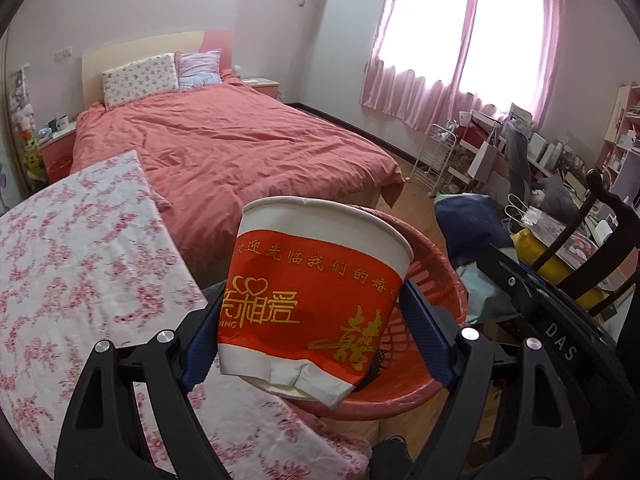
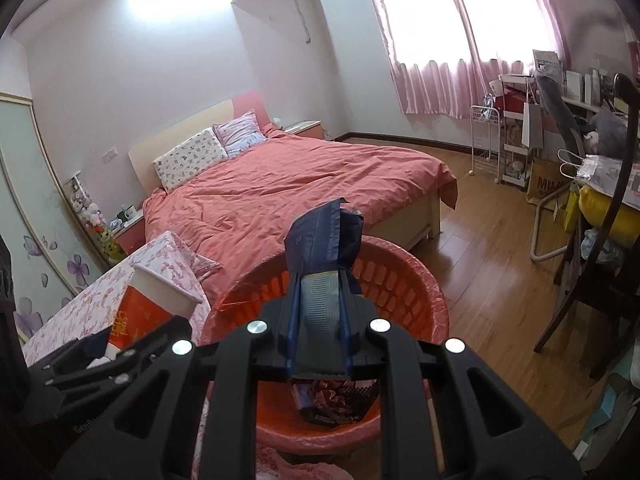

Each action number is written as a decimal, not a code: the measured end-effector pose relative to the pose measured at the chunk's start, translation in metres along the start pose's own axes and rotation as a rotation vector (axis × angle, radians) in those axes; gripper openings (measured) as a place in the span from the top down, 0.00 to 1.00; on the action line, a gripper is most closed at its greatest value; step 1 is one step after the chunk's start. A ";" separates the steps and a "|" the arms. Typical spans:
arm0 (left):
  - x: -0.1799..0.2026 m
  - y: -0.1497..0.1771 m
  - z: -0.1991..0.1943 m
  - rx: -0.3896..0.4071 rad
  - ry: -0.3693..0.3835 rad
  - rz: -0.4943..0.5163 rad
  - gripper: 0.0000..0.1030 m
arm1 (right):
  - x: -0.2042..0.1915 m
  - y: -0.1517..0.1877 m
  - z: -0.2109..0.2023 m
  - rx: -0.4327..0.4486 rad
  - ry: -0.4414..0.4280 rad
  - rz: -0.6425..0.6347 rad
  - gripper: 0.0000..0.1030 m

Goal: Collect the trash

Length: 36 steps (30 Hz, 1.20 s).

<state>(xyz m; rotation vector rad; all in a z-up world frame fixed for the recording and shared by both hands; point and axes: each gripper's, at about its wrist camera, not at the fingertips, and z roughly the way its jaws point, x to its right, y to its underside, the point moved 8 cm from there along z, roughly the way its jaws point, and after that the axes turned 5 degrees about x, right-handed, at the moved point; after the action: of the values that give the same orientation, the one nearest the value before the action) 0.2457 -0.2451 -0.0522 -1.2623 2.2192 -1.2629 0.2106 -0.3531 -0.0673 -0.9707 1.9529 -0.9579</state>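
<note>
My left gripper [image 1: 316, 332] is shut on a red and white paper cup [image 1: 316, 296], tilted, held over the near rim of a red plastic basket [image 1: 432, 280]. In the right wrist view the cup [image 2: 152, 304] shows at the left, beside the basket [image 2: 404, 276]. My right gripper [image 2: 318, 300] is shut on a dark blue foil wrapper [image 2: 320, 240], held above the basket's middle. A crumpled dark wrapper [image 2: 336, 400] lies in the basket's bottom.
A table with a pink floral cloth [image 1: 80, 264] is at the left, touching the basket. A bed with a salmon cover [image 2: 296, 184] lies behind. A dark wooden chair [image 2: 592, 280] and cluttered shelves [image 2: 520, 136] stand at the right on the wood floor.
</note>
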 end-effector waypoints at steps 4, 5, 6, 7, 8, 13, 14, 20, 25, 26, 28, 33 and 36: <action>0.007 0.001 0.009 -0.011 0.012 0.004 0.20 | 0.005 -0.004 0.009 -0.003 -0.004 0.012 0.83; 0.008 0.001 0.012 -0.015 0.013 0.004 0.20 | 0.006 -0.004 0.012 -0.005 -0.006 0.016 0.83; 0.009 0.002 0.014 -0.019 0.015 0.004 0.20 | 0.006 -0.005 0.015 -0.009 -0.012 0.022 0.82; 0.010 0.003 0.017 -0.027 0.019 0.003 0.20 | 0.005 -0.004 0.017 -0.013 -0.019 0.026 0.81; 0.011 0.004 0.021 -0.038 0.024 0.001 0.20 | 0.005 -0.004 0.021 -0.017 -0.027 0.033 0.80; 0.009 0.013 0.035 -0.086 0.017 -0.007 0.20 | 0.012 -0.002 0.037 -0.047 -0.039 0.064 0.65; 0.009 0.015 0.038 -0.096 0.016 -0.010 0.20 | 0.014 -0.002 0.039 -0.051 -0.037 0.067 0.63; 0.004 0.023 0.040 -0.130 0.018 -0.042 0.18 | 0.025 0.003 0.038 -0.057 -0.018 0.086 0.53; 0.002 0.025 0.028 -0.126 0.001 -0.039 0.18 | 0.027 0.002 0.026 -0.040 -0.003 0.069 0.42; 0.000 0.025 0.023 -0.120 -0.004 -0.039 0.18 | 0.026 0.001 0.020 -0.029 0.000 0.057 0.38; -0.003 0.024 0.013 -0.102 -0.020 -0.035 0.18 | 0.022 0.000 0.009 -0.004 0.005 0.031 0.32; -0.025 0.022 -0.024 -0.042 -0.081 -0.021 0.17 | 0.007 -0.002 -0.020 0.044 -0.003 -0.025 0.13; -0.039 0.027 -0.049 -0.005 -0.134 -0.023 0.12 | -0.006 0.002 -0.040 0.065 -0.013 -0.060 0.04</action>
<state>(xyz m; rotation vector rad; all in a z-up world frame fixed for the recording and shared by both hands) 0.2236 -0.1813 -0.0519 -1.3370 2.1207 -1.1461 0.1786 -0.3360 -0.0495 -1.0009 1.8795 -1.0389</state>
